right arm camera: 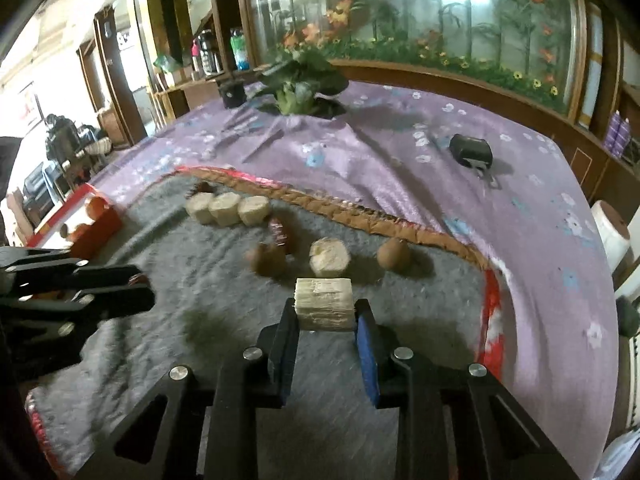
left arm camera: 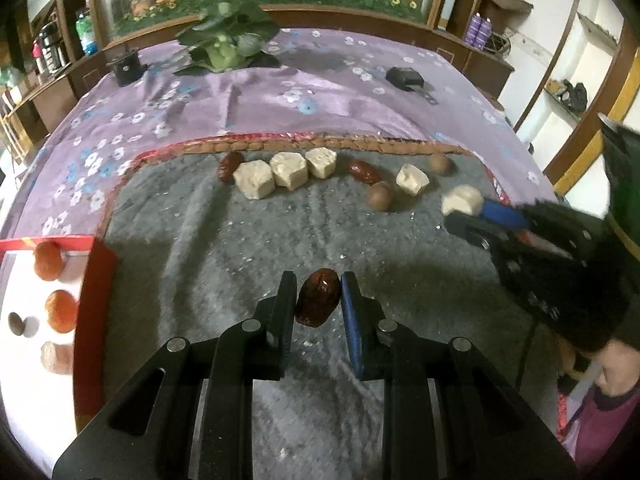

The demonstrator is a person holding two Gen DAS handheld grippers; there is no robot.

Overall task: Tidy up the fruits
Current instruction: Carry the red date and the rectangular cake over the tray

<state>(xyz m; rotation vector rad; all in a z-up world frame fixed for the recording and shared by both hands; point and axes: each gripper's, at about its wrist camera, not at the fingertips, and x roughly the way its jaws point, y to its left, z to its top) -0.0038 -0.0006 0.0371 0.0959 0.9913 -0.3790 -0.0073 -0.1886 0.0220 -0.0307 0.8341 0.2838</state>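
Gripping a wrinkled dark-red date [left arm camera: 316, 297] in the left gripper [left arm camera: 318, 300], clamping a pale cube [right arm camera: 324, 303] in the right gripper [right arm camera: 325, 320]; several pieces waiting beyond, few sitting in the red-rimmed white tray [left arm camera: 98, 280].

I am looking at a table draped in a purple flowered cloth [left arm camera: 320, 92], and a grey fleecy mat [left arm camera: 248, 240] with an orange braided edge is lying on it. Ahead of my left tool, three pale cubes [left arm camera: 286, 171] are sitting in a row near the mat's far edge, with a dark red date [left arm camera: 230, 166] touching the leftmost cube. Right of the row, another date [left arm camera: 364, 171], two brown round fruits [left arm camera: 380, 196] and a fourth pale cube [left arm camera: 412, 179] are lying near one another. Off to the left, a red-walled box [left arm camera: 98, 280] is resting on the mat. Beyond the mat, a leafy plant [left arm camera: 226, 46] and two small black objects [left arm camera: 405, 78] are standing on the cloth.
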